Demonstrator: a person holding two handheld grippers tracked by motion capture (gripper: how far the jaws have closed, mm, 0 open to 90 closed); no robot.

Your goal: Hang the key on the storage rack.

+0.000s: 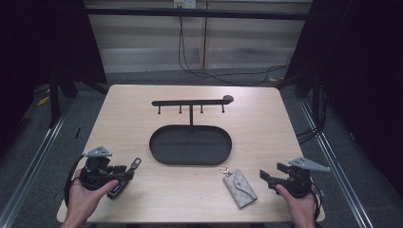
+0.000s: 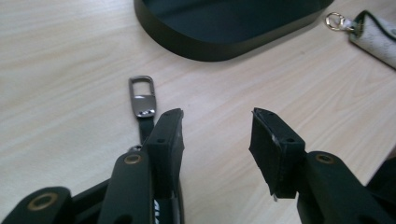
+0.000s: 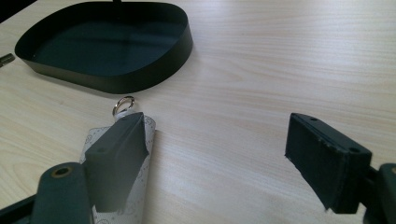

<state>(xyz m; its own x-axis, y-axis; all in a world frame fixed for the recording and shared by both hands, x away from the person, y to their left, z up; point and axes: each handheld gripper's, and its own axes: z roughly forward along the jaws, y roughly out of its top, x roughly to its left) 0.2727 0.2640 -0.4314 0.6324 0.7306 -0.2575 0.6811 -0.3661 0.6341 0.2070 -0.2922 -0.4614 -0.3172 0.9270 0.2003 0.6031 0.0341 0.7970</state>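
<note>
Bare bench is lying open ahead of the right hand-held gripper; the oval tray and hook rack, seemingly joined, are blocking the middle beyond both.

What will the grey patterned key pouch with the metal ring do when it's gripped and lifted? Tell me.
The grey patterned key pouch lies flat and looks like thin soft leather, so it probably flexes rather than staying stiff. It is slim, so likely light. Its metal ring sits loose at one end and would probably dangle. Being flat, it shouldn't roll.
</note>
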